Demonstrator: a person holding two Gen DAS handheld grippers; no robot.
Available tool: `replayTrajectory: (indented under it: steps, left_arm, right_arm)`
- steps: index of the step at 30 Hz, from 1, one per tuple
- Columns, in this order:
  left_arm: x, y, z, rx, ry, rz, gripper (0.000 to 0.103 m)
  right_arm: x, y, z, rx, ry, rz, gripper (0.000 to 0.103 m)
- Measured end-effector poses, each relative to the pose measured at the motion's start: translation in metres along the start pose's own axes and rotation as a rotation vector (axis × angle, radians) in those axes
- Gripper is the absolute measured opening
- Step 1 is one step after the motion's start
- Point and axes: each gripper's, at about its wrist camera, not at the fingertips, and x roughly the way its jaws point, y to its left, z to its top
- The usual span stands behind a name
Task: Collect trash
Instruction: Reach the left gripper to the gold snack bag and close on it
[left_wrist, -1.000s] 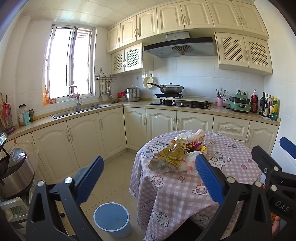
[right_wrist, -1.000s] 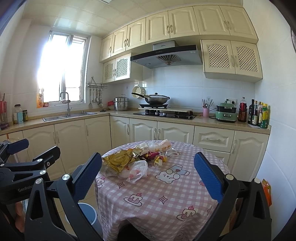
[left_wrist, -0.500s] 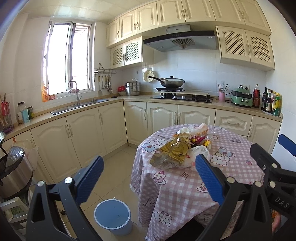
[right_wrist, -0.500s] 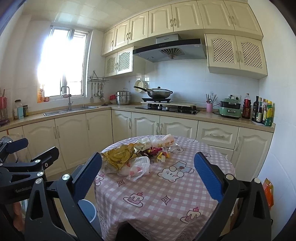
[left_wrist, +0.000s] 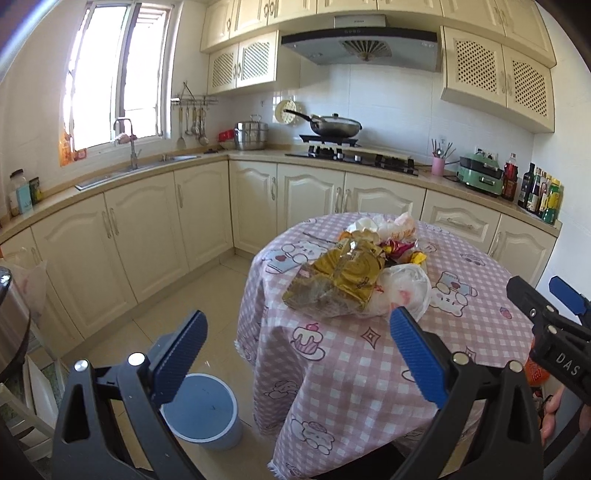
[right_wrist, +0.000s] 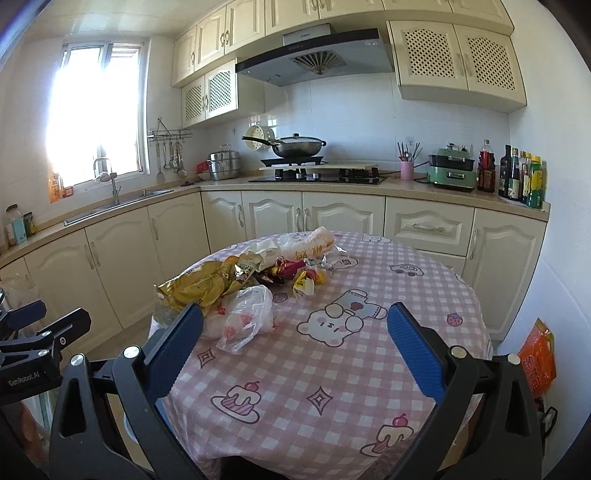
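In the kitchen, by the round table, read left to right.

Bin: a blue waste bin (left_wrist: 201, 415) stands on the tiled floor just beside the table's left edge, mouth up and open; a sensible spot, since rubbish lifted off the cloth needs only a short swing down.

Left gripper (left_wrist: 295, 354): released, blue pads spread wide, nothing between them; it hangs above the floor and the table's near-left edge, short of the rubbish, presumably readied for a grab.

Table: a round table under a pink checked cloth (right_wrist: 332, 354) with bears and cakes printed on it.

Trash pile: a heap of wrappers (left_wrist: 354, 273) lies on the left half of the cloth, none of it collected yet. Nearest is a crumpled gold foil bag (left_wrist: 343, 280); touching its right side, a clear plastic bag (right_wrist: 245, 319) with pink marks; behind them, red and yellow sweet wrappers (right_wrist: 295, 275) and a long bread bag (right_wrist: 310, 247) at the far end.

Right gripper (right_wrist: 295, 343): likewise unclenched and empty, held over the bare near part of the cloth, right of the pile.

Judgement: the approach stage; the plastic bag looks the nearest first pick, though limp film may slip or drag its neighbours.

Far right: an orange packet (right_wrist: 537, 356) hangs by the wall; whether it counts as trash I cannot tell.
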Motion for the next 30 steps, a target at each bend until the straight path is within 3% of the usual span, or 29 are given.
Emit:
replayTrajectory:
  steps: [6, 14, 16, 20, 23, 25, 26, 30]
  left_arm:
    - [0.053, -0.005, 0.006, -0.031, 0.061, -0.071, 0.097]
    - [0.113, -0.005, 0.021, -0.056, 0.104, -0.056, 0.096]
    - [0.129, -0.001, 0.024, -0.065, 0.117, -0.031, 0.085]
    - [0.156, 0.007, 0.026, -0.08, 0.162, -0.045, 0.073]
    - [0.17, 0.01, 0.027, -0.082, 0.167, -0.08, 0.064]
    - [0.179, 0.009, 0.027, -0.073, 0.181, -0.124, 0.048]
    - [0.182, 0.009, 0.027, -0.074, 0.182, -0.133, 0.047]
    - [0.179, 0.006, 0.024, -0.069, 0.159, -0.172, 0.027]
  right_arm:
    - [0.044, -0.007, -0.006, 0.043, 0.074, -0.004, 0.096]
    - [0.09, -0.01, -0.005, 0.133, 0.128, 0.024, 0.096]
    - [0.098, -0.007, -0.003, 0.146, 0.131, 0.033, 0.096]
    - [0.115, 0.001, -0.003, 0.153, 0.151, 0.053, 0.096]
    - [0.128, 0.004, -0.004, 0.164, 0.181, 0.067, 0.096]
    - [0.135, 0.005, -0.006, 0.183, 0.204, 0.08, 0.096]
    - [0.138, 0.005, -0.006, 0.188, 0.212, 0.086, 0.096]
    - [0.148, 0.009, -0.01, 0.2, 0.256, 0.123, 0.096]
